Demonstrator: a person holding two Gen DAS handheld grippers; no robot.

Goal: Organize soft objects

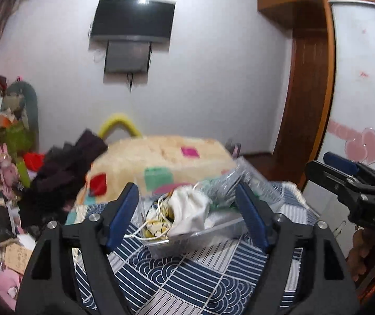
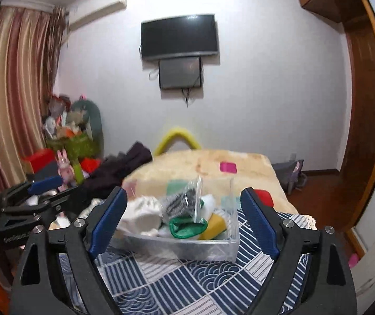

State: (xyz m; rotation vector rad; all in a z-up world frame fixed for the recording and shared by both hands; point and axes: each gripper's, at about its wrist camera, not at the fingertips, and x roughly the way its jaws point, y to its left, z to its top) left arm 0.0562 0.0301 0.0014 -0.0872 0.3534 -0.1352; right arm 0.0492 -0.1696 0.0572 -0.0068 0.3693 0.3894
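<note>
A clear plastic bin (image 1: 203, 236) (image 2: 187, 246) sits on a blue and white patterned cloth (image 1: 187, 281) (image 2: 177, 283). It holds a white drawstring pouch (image 1: 190, 210) (image 2: 142, 212), a clear bag with a striped item (image 2: 187, 202), a green-edged cloth (image 2: 187, 228) and a yellow sponge (image 2: 213, 225). My left gripper (image 1: 187, 207) is open and empty, just short of the bin. My right gripper (image 2: 184, 212) is open and empty, also just short of the bin. Each gripper shows at the edge of the other's view.
Beyond the cloth lies a cream blanket with coloured squares (image 1: 166, 162) (image 2: 213, 165). Dark clothes (image 1: 64, 173) and toys pile at the left. A TV (image 2: 179, 36) hangs on the far wall. A wooden wardrobe (image 1: 310, 84) stands at the right.
</note>
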